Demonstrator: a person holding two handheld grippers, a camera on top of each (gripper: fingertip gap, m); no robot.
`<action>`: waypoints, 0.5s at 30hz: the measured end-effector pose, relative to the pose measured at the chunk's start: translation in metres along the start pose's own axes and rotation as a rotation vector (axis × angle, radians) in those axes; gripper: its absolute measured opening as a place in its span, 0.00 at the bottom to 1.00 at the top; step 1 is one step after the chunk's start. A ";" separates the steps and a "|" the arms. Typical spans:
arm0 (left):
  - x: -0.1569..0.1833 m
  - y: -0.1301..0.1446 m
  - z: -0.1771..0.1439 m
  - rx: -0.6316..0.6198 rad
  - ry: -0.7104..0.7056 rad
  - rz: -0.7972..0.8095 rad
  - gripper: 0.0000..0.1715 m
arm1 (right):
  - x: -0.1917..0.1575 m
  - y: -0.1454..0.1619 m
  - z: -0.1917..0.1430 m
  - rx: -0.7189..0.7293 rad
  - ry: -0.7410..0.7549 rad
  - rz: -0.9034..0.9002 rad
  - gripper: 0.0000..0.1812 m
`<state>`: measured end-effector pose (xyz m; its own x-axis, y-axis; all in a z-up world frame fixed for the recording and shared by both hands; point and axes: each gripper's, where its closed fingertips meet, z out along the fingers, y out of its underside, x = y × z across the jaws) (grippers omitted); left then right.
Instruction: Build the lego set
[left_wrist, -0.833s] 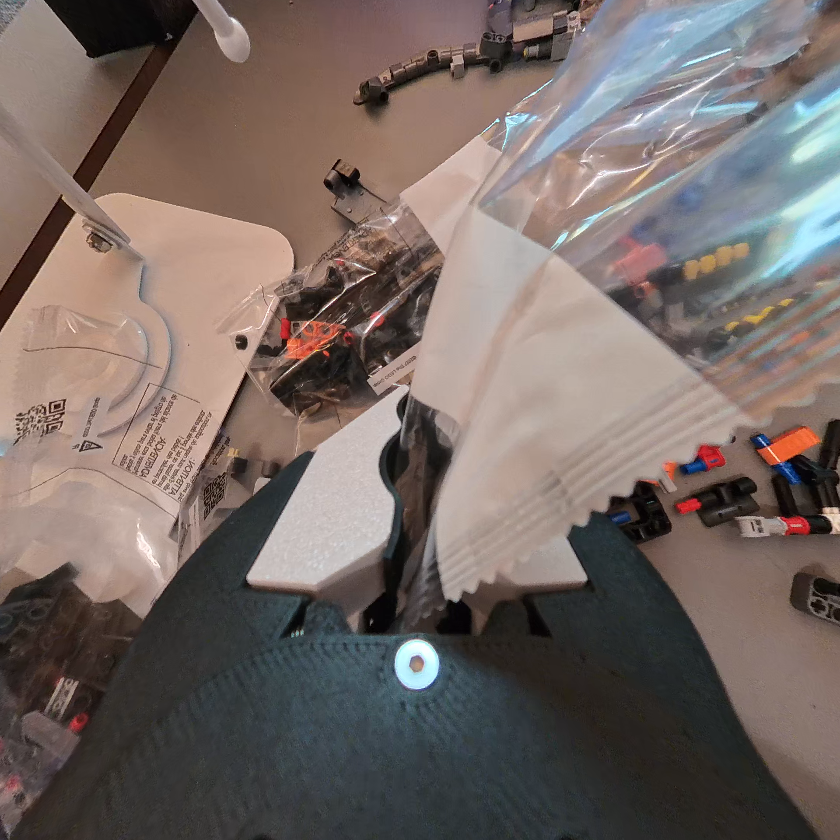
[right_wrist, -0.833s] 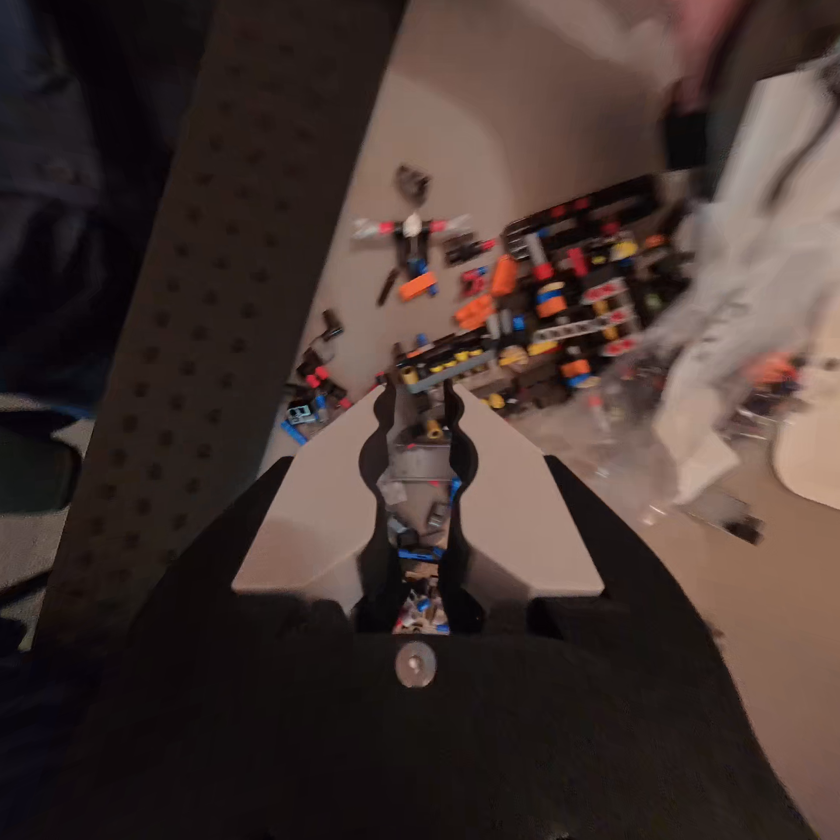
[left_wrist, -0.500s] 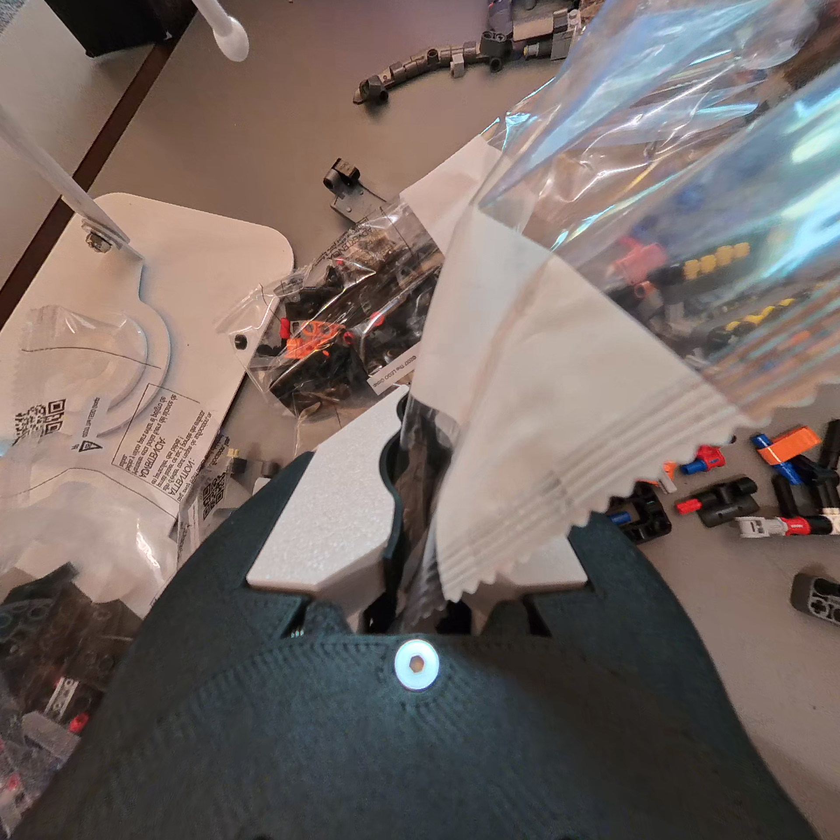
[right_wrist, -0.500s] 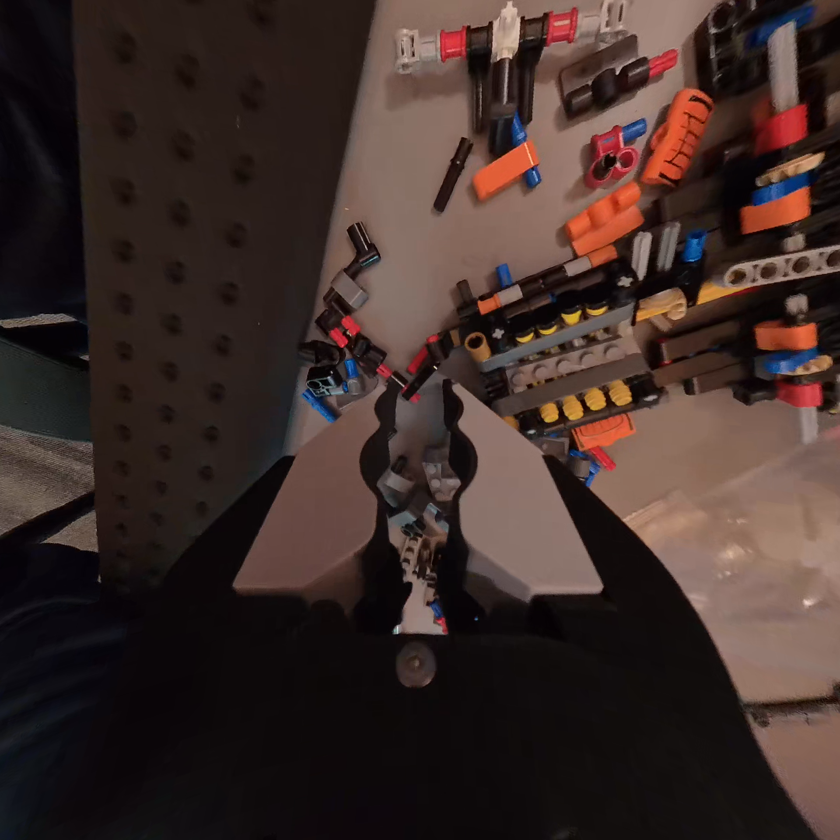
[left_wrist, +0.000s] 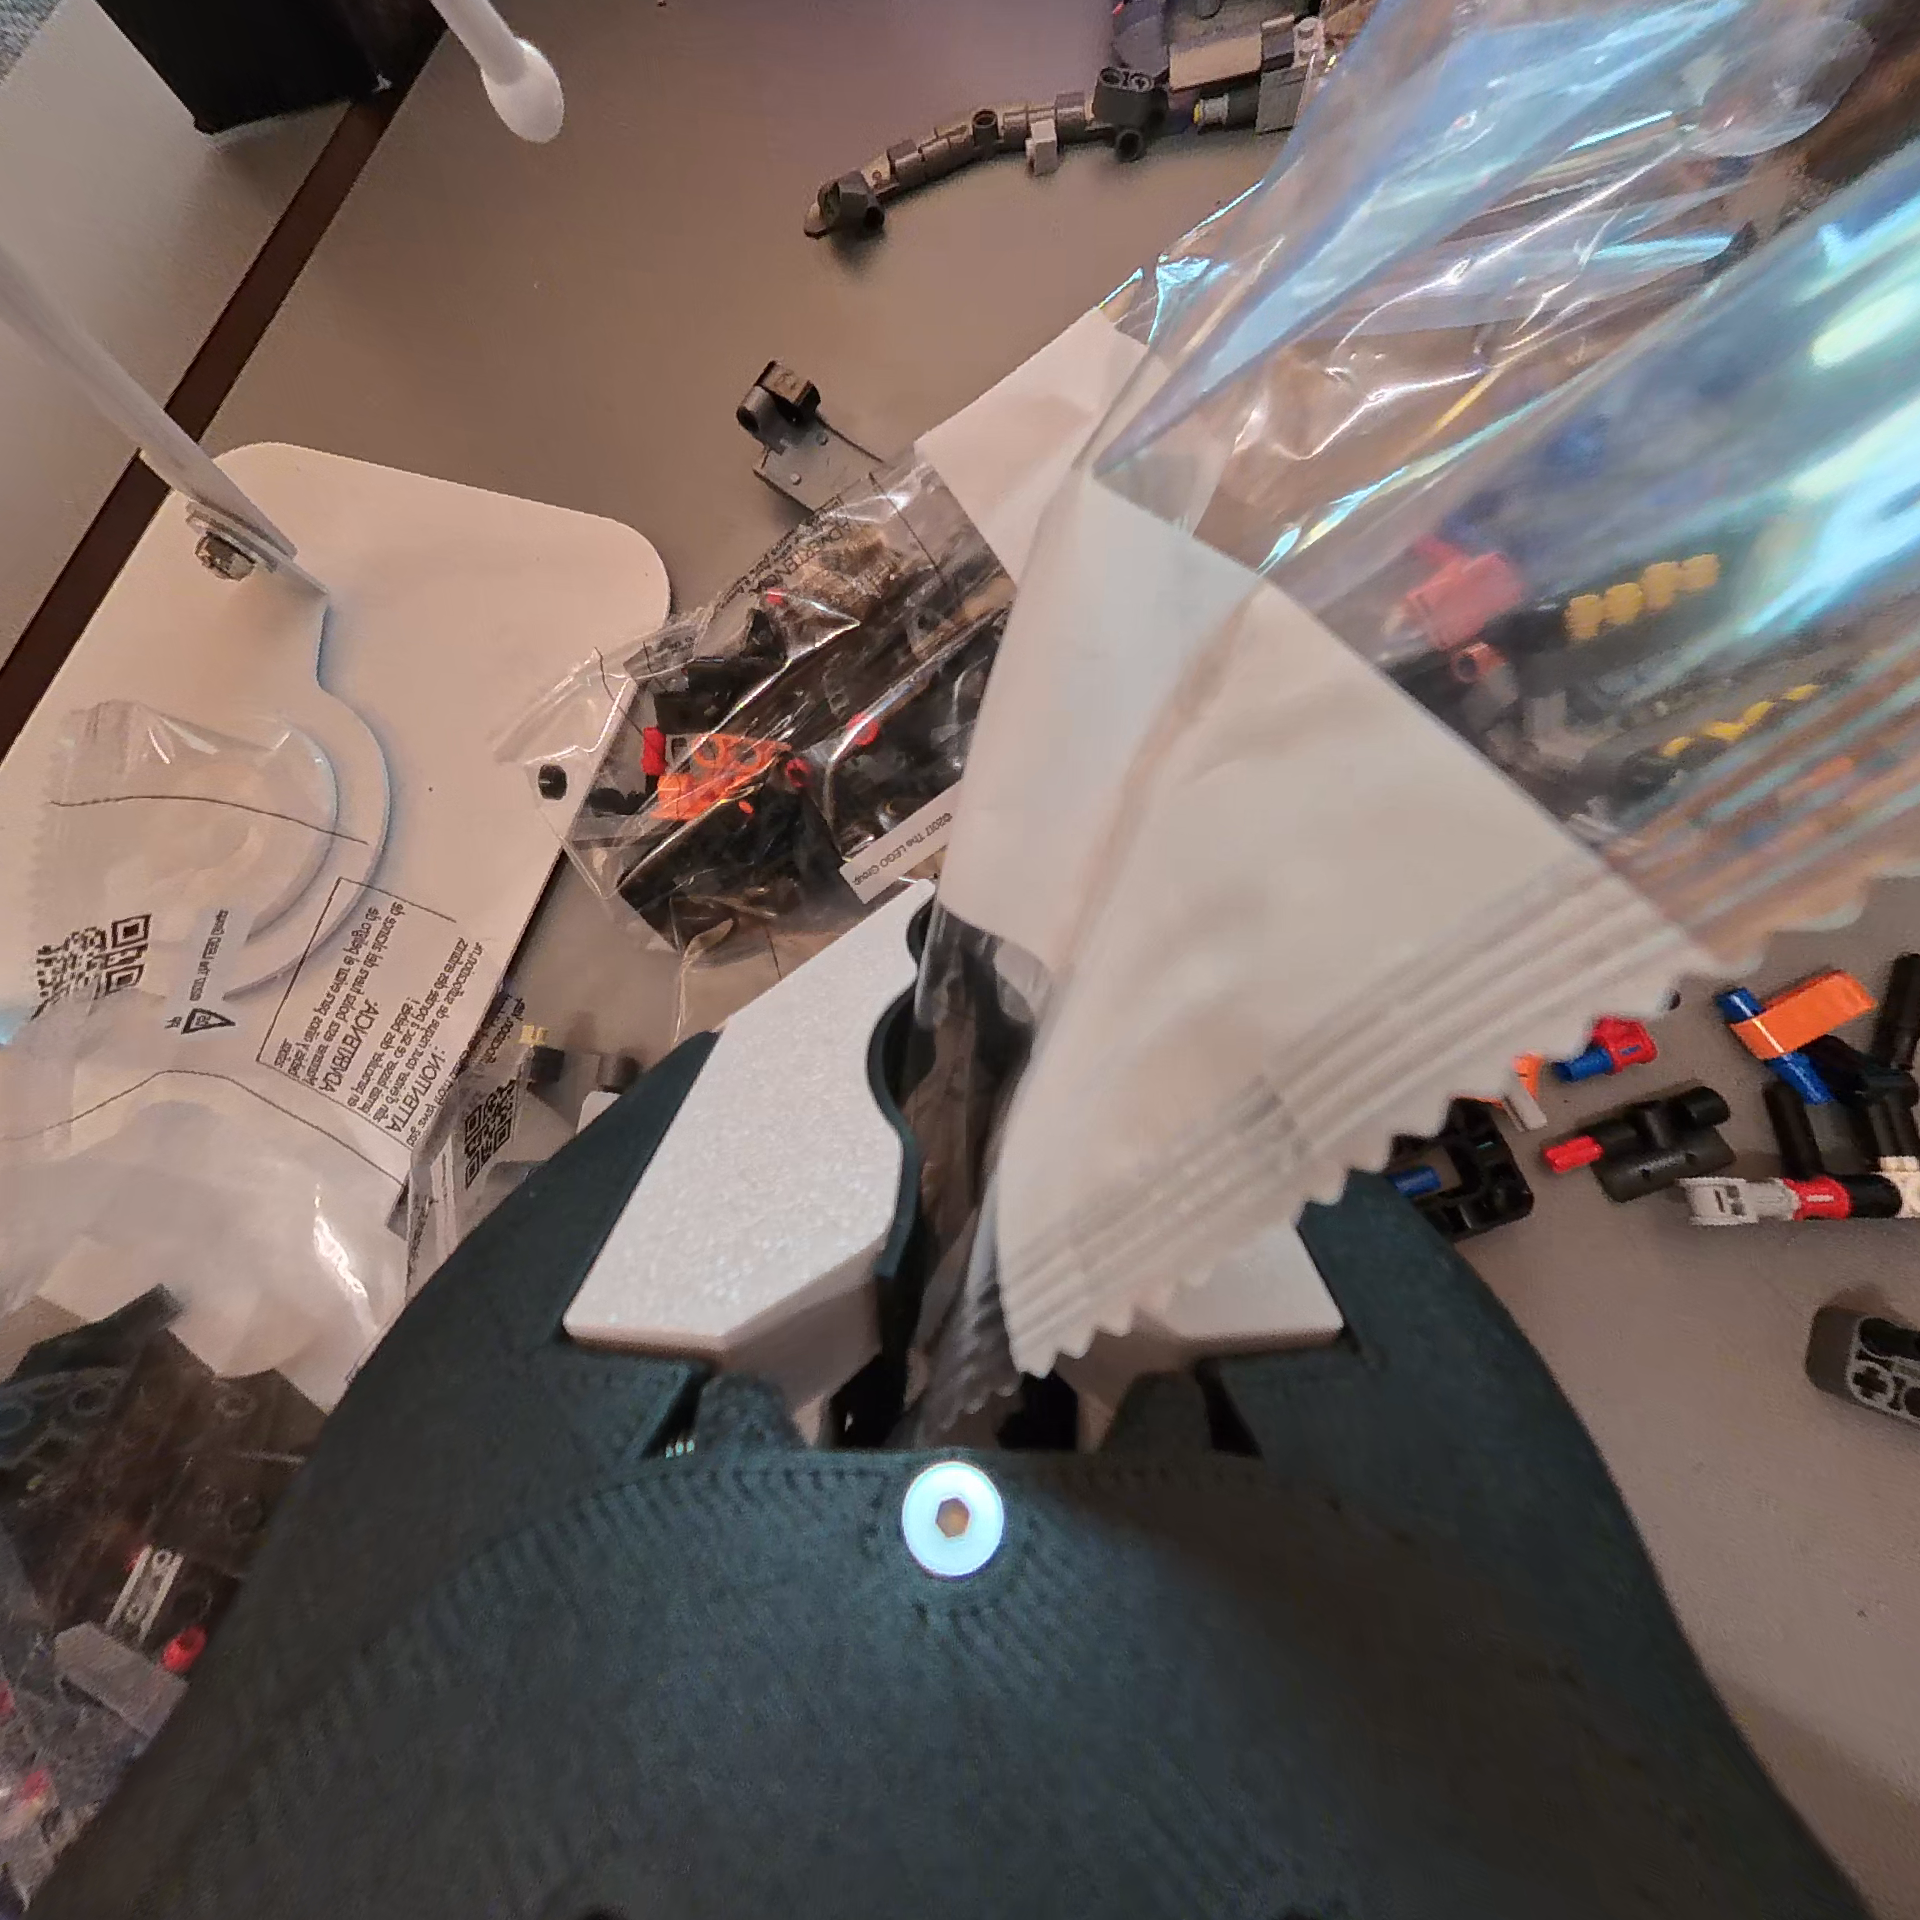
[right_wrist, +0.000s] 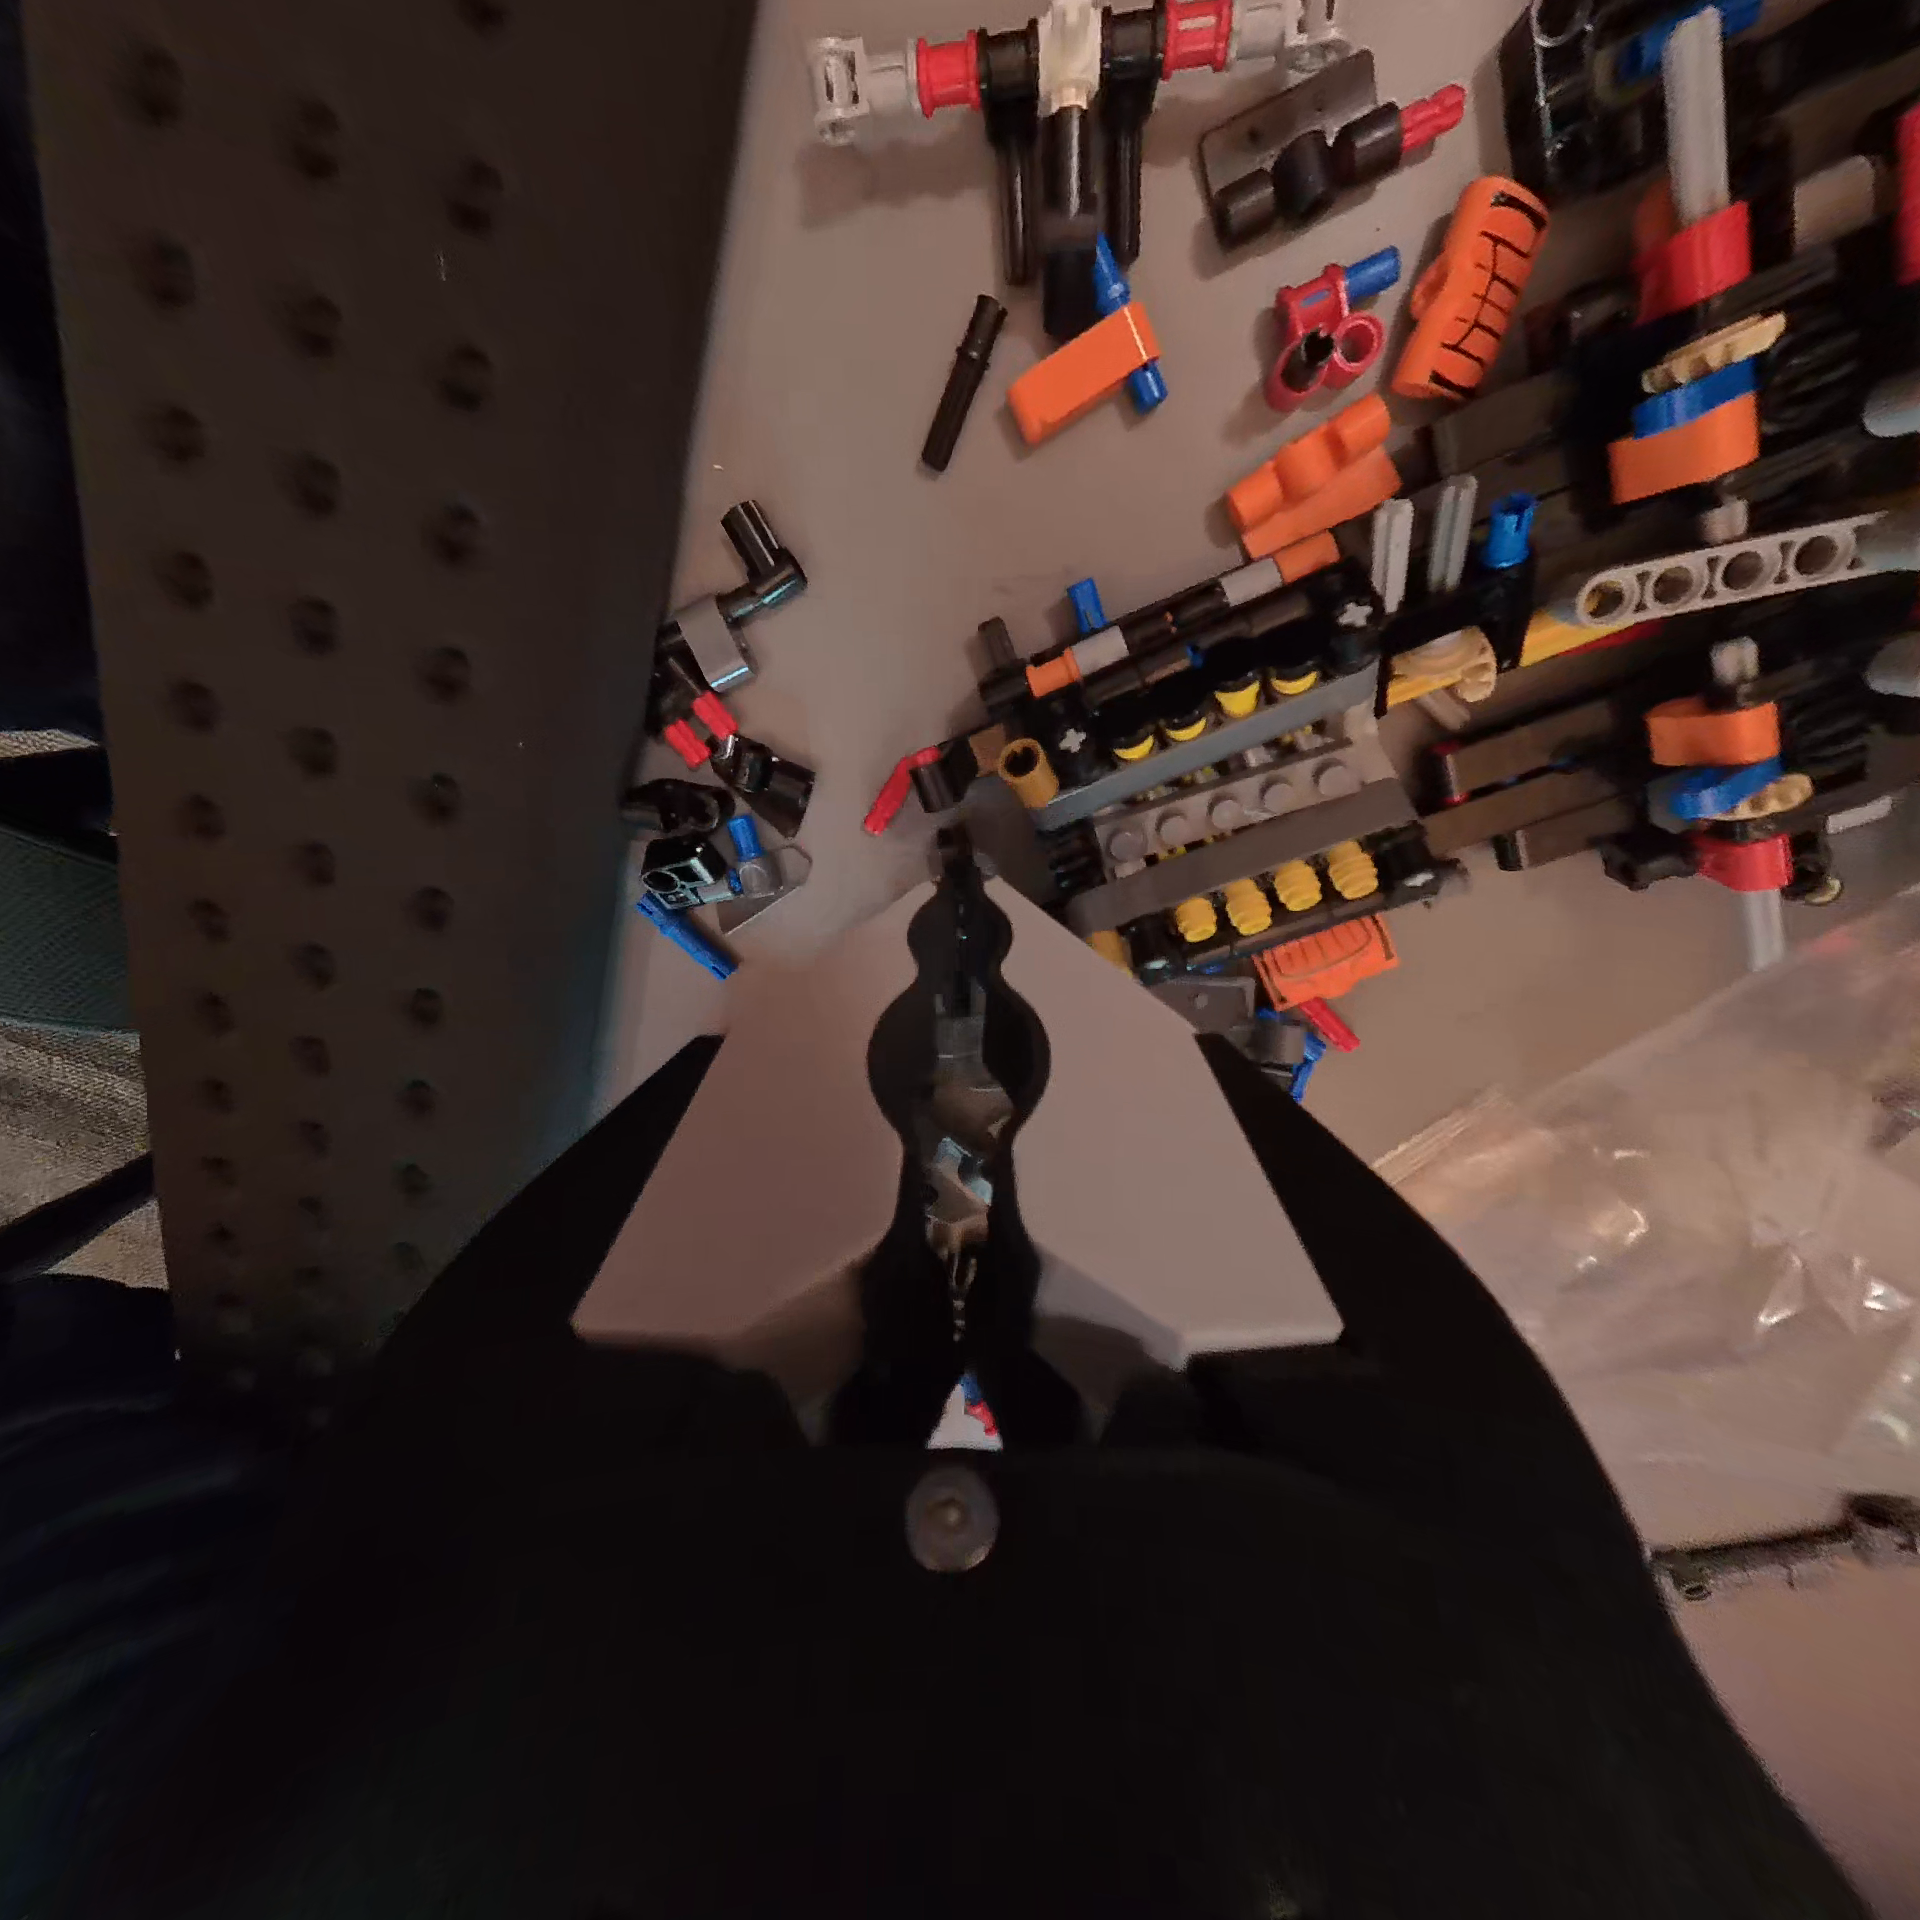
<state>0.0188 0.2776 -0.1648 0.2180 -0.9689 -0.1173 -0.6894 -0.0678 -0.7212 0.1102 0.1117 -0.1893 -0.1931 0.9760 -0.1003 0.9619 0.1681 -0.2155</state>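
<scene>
Above the grey table (left_wrist: 582, 312), the left gripper (left_wrist: 966, 935) pinches a clear plastic bag (left_wrist: 1299, 727) — the right gripper (right_wrist: 961, 883), jaws closed together, nips a small black piece (right_wrist: 951, 847).

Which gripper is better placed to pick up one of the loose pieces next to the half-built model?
Probably the right gripper: it is shut on nothing, tips just above the loose pieces by the half-built model. The left gripper is shut on the plastic bag.

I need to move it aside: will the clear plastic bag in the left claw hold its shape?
Probably not. The clear plastic bag looks thin and crinkled, so likely floppy. It seems empty, so light, and its glossy film may slip.
</scene>
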 end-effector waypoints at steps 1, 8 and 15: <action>0.000 0.000 0.000 0.000 0.000 -0.001 0.00 | 0.002 0.001 -0.002 0.006 0.009 0.002 0.00; 0.000 0.000 0.001 -0.002 0.001 0.000 0.00 | 0.001 0.007 -0.011 0.037 0.008 0.019 0.00; 0.000 0.000 0.001 -0.003 0.002 0.000 0.00 | -0.015 0.029 -0.018 0.016 -0.053 0.063 0.07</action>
<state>0.0193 0.2775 -0.1656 0.2168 -0.9693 -0.1163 -0.6912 -0.0682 -0.7195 0.1444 0.1045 -0.1764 -0.1425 0.9758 -0.1657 0.9694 0.1039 -0.2222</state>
